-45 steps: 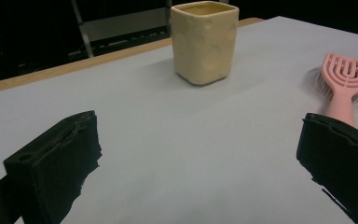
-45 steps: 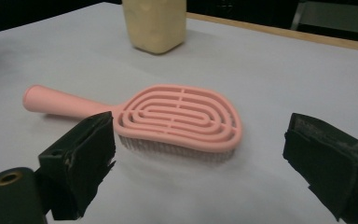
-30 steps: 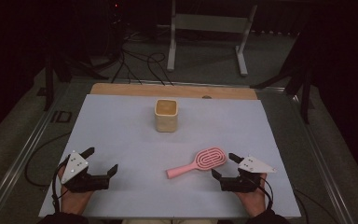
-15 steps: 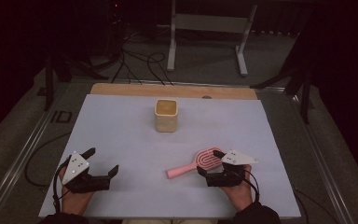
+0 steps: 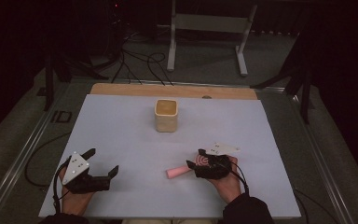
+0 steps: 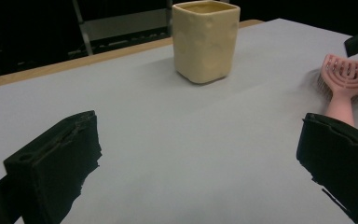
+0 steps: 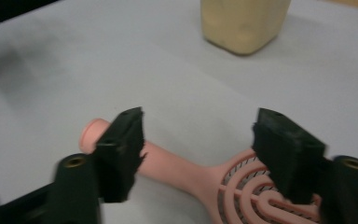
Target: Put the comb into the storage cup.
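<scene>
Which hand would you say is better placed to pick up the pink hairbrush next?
The right. The right gripper is over the pink hairbrush, its jaws straddling the neck and just closing, not yet gripping. The left gripper sits open, well to the side of the brush.

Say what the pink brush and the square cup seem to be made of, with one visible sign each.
Brush: probably moulded plastic, smooth and matt, with an open looped head cast in one piece. Cup: likely glazed ceramic, cream with a soft sheen, thick-walled and dimpled; plastic cannot be ruled out.
</scene>
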{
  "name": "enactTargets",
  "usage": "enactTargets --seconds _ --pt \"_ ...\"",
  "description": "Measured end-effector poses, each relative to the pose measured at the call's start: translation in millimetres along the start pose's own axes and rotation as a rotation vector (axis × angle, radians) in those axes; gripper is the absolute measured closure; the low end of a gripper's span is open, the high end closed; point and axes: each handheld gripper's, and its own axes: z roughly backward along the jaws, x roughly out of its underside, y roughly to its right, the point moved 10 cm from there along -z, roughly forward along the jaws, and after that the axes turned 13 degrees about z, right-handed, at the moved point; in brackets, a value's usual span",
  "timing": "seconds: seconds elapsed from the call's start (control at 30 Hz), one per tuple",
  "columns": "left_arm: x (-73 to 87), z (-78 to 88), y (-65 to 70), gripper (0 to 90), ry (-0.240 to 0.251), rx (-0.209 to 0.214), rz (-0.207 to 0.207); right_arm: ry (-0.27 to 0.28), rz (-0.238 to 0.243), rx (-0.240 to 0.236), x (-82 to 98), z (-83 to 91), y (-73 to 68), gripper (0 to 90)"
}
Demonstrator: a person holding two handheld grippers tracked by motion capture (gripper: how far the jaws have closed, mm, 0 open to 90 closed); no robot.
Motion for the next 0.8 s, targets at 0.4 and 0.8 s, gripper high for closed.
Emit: enactTargets --seconds 0.4,0.8 --pt "0.3 0.7 0.2 0.2 0.002 0.003 0.004 -0.037 0.041 -0.011 -5.0 -19.9 -10.1 84.1" --pt "1.9 0.1 0.5 0.3 -0.005 0.003 0.002 -0.170 0.066 0.000 9.5 -40.5 -13.2 90.0"
